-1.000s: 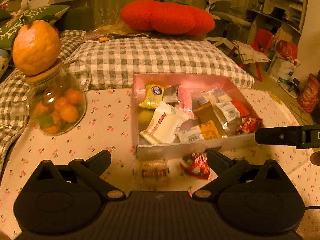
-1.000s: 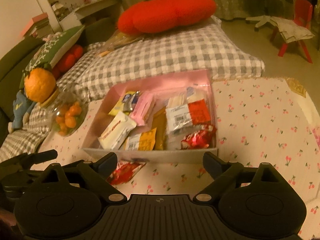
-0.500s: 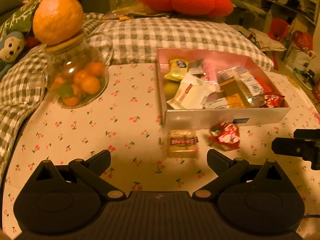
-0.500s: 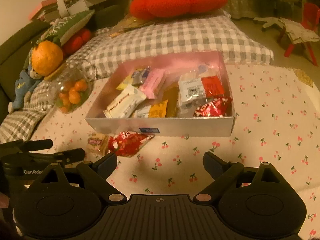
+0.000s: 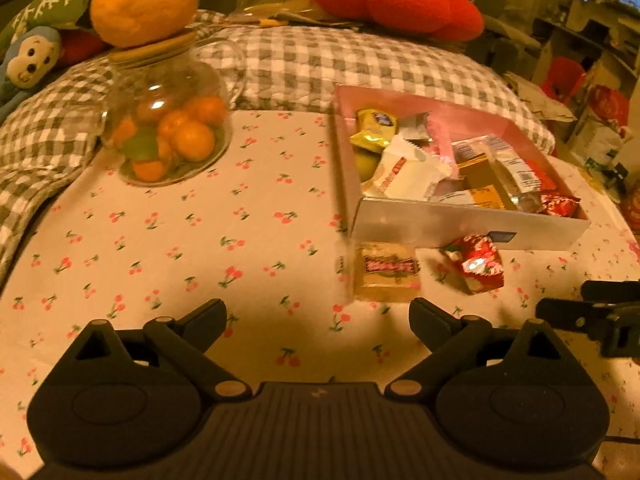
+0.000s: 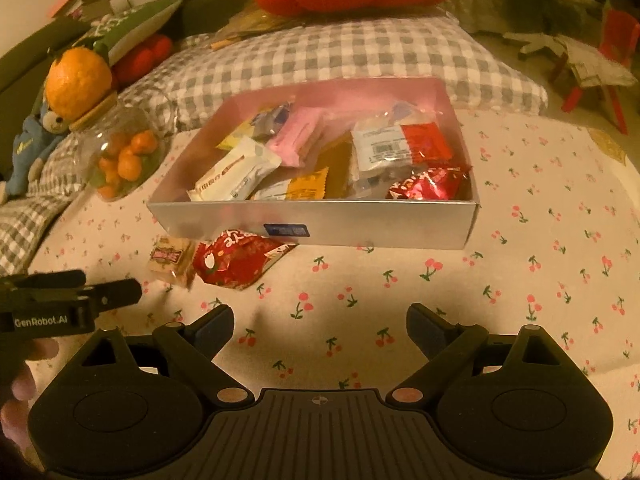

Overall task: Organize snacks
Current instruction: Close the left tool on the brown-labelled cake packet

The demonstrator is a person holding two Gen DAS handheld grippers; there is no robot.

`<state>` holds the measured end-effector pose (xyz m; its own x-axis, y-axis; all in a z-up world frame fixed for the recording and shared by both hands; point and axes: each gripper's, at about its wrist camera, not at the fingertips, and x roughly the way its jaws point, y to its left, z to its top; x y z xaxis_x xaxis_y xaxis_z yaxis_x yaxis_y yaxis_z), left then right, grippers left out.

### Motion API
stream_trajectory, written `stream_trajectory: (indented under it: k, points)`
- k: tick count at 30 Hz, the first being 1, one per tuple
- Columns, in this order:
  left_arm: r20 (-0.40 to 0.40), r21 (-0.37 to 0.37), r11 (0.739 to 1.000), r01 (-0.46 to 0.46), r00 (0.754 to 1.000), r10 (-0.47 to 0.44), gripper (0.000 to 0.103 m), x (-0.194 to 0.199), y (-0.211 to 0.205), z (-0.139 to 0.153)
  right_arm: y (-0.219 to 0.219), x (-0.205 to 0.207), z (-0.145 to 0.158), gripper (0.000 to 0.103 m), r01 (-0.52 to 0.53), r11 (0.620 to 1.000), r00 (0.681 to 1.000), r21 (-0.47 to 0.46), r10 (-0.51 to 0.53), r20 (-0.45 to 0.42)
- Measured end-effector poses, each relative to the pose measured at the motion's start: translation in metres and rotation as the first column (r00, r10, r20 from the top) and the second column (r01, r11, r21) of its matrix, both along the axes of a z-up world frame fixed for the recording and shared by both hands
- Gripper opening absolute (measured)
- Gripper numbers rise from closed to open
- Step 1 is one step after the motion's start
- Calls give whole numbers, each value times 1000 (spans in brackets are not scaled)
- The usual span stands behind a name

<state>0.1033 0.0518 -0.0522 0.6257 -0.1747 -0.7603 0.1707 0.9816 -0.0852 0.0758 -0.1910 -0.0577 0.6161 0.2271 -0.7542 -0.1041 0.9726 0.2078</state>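
Red foil catches the lamp: a crinkled red snack packet (image 6: 236, 258) lies on the cherry-print cloth (image 6: 520, 280) just outside the silver box (image 6: 320, 228), touching a small clear-wrapped candy bar (image 5: 388, 270). The left gripper (image 5: 318, 316) is wide but closing with nothing between its jaws; the right gripper (image 6: 320, 322) stands spread and empty. Closing this early could pinch the cloth or nudge the slippery foil away.

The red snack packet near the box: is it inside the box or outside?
Outside. The red packet lies on the cloth before the box.
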Motion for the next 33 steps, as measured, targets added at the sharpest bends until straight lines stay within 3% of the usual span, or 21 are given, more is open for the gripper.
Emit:
stream_trajectory:
  k: [5, 11, 13, 14, 18, 25, 33]
  points:
    - [10, -26, 999, 34, 999, -34, 89, 7, -13, -7, 7, 1, -5, 95, -41, 999, 999, -33, 42, 9]
    - [0, 0, 998, 62, 998, -62, 78, 16, -28, -16, 10, 3, -9, 95, -68, 996, 997, -63, 69, 22]
    - [2, 8, 998, 67, 998, -67, 68, 18, -32, -17, 11, 5, -11, 95, -78, 995, 996, -68, 80, 27]
    - [6, 15, 998, 69, 998, -69, 56, 18, -33, -17, 12, 6, -12, 95, -82, 994, 996, -71, 85, 29]
    - [17, 53, 996, 77, 997, -78, 44, 16, -35, -16, 16, 9, -14, 95, -97, 992, 994, -78, 101, 46]
    - [9, 54, 997, 49, 999, -50, 40, 14, -27, -11, 30, 14, -14, 95, -140, 986, 987, -88, 146, 62]
    - [6, 44, 999, 25, 1000, -25, 40, 7, -10, -11, 39, 19, -8, 95, -109, 993, 992, -44, 111, 61]
